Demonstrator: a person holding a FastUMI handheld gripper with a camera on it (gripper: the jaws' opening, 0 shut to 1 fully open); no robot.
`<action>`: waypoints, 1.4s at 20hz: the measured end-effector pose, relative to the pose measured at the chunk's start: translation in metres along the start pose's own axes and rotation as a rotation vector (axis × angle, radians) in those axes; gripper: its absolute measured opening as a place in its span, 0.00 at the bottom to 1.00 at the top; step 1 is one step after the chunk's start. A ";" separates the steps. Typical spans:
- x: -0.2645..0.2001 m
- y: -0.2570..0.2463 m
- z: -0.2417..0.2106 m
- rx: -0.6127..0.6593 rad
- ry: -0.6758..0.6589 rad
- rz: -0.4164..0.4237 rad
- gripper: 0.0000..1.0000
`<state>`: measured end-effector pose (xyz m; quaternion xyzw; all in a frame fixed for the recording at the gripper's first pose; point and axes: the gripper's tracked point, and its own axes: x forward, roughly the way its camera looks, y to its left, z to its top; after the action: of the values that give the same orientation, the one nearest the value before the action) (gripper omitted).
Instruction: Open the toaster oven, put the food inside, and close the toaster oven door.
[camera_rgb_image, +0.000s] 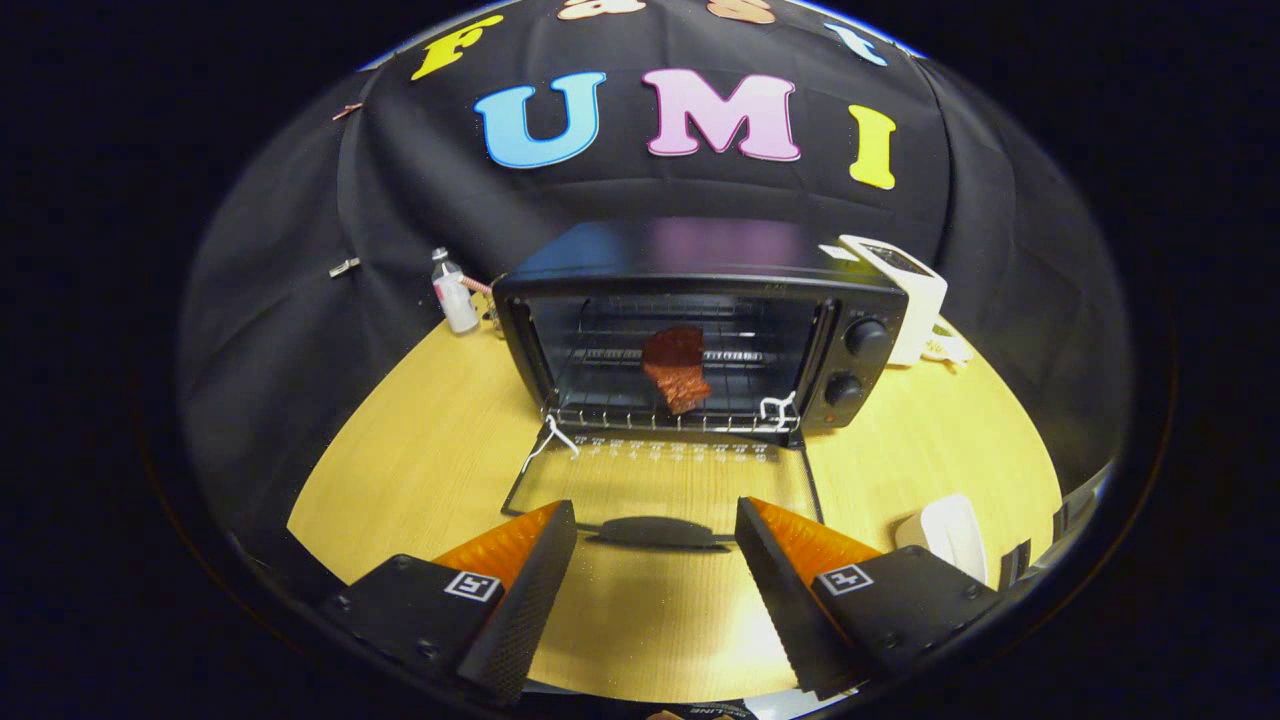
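Observation:
A black toaster oven (700, 330) stands on the wooden table (420, 450) with its glass door (660, 485) folded down flat toward me. A reddish-brown piece of food (678, 368) lies on the wire rack (620, 410) inside the oven cavity. The door's dark handle (658, 531) sits just ahead of my fingers, in the gap between their tips. My gripper (655, 520) is open, nothing between the fingers, hovering low over the table in front of the door.
A small white bottle (455, 293) stands left of the oven by the cloth wall. A white appliance (900, 295) is behind the oven's right side. A white object (950, 535) lies on the table beside my right finger. Two knobs (860, 360) face me.

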<state>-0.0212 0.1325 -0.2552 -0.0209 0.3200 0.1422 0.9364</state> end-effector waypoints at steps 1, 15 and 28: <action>0.001 0.002 -0.008 0.001 0.022 0.003 0.98; 0.037 -0.013 -0.087 0.023 0.233 -0.049 0.99; 0.065 -0.014 -0.084 0.083 0.251 -0.085 0.98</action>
<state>-0.0183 0.1250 -0.3614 -0.0132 0.4392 0.0851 0.8942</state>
